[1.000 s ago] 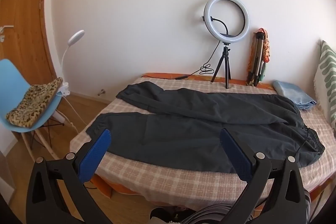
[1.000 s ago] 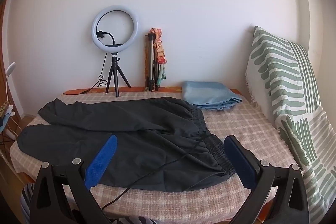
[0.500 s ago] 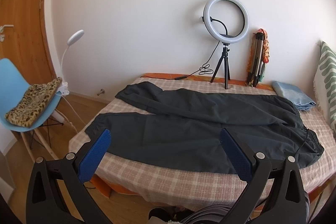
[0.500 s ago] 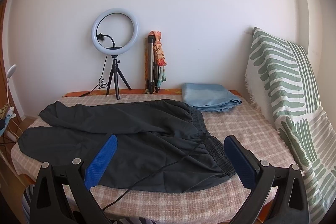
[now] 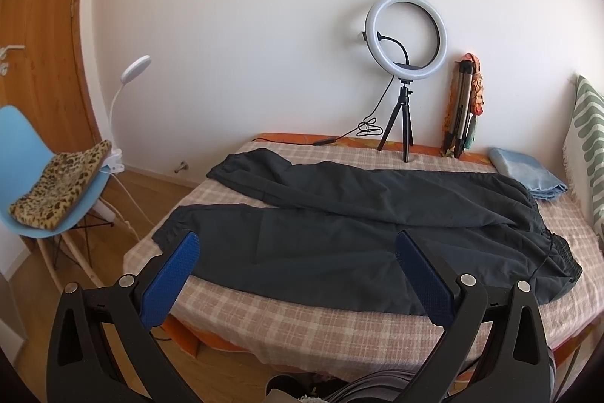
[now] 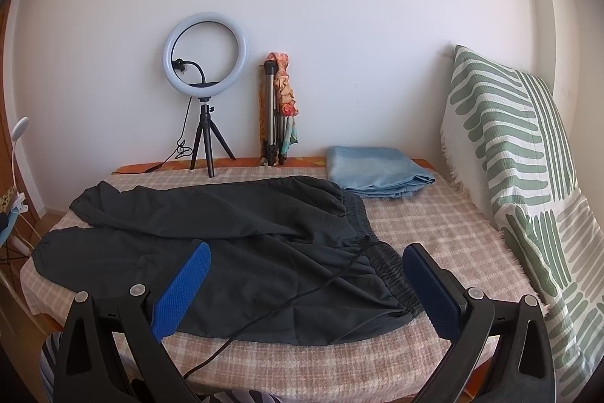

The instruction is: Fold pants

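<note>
Black pants lie spread flat across the checked bed cover, cuffs to the left, elastic waistband to the right. In the right wrist view the same pants show their waistband nearest me, with a thin black cord trailing over the cloth. My left gripper is open and held above the near bed edge, short of the leg. My right gripper is open too, hovering in front of the waistband. Neither touches the fabric.
A ring light on a small tripod and a folded tripod stand at the wall. A folded blue cloth lies at the back right. A green striped pillow leans on the right. A blue chair stands left of the bed.
Both views have drifted slightly; the pants sit a touch lower and farther in frame. The pants lie as before and both grippers stay open.
</note>
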### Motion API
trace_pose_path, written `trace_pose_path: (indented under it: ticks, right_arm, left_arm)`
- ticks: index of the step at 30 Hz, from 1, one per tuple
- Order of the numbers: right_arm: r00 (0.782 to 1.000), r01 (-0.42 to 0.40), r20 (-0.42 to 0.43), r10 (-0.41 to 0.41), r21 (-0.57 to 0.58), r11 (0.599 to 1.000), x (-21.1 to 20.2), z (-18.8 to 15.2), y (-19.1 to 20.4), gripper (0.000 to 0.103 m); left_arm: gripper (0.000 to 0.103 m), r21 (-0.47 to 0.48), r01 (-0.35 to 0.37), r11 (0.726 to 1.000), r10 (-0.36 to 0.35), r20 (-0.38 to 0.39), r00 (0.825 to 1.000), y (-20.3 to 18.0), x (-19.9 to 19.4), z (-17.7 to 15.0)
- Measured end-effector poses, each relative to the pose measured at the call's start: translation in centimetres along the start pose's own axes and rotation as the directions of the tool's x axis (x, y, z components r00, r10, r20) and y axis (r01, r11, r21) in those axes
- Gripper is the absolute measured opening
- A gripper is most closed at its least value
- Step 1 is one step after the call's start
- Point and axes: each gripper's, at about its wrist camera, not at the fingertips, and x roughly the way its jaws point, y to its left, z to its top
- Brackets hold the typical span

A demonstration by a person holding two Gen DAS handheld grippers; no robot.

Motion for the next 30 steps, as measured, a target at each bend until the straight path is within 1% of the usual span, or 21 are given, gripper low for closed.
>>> trace_pose_path:
  ticks: [30]
  right_arm:
    - [1.0, -0.003, -0.007, 0.003, 0.003, 1.0, 0.16, -0.22, -0.18, 0.103]
  left_arm:
    - [0.103, 0.0, 0.002, 1.0, -0.002, -0.001, 1.0, -0.33, -0.07, 0.11]
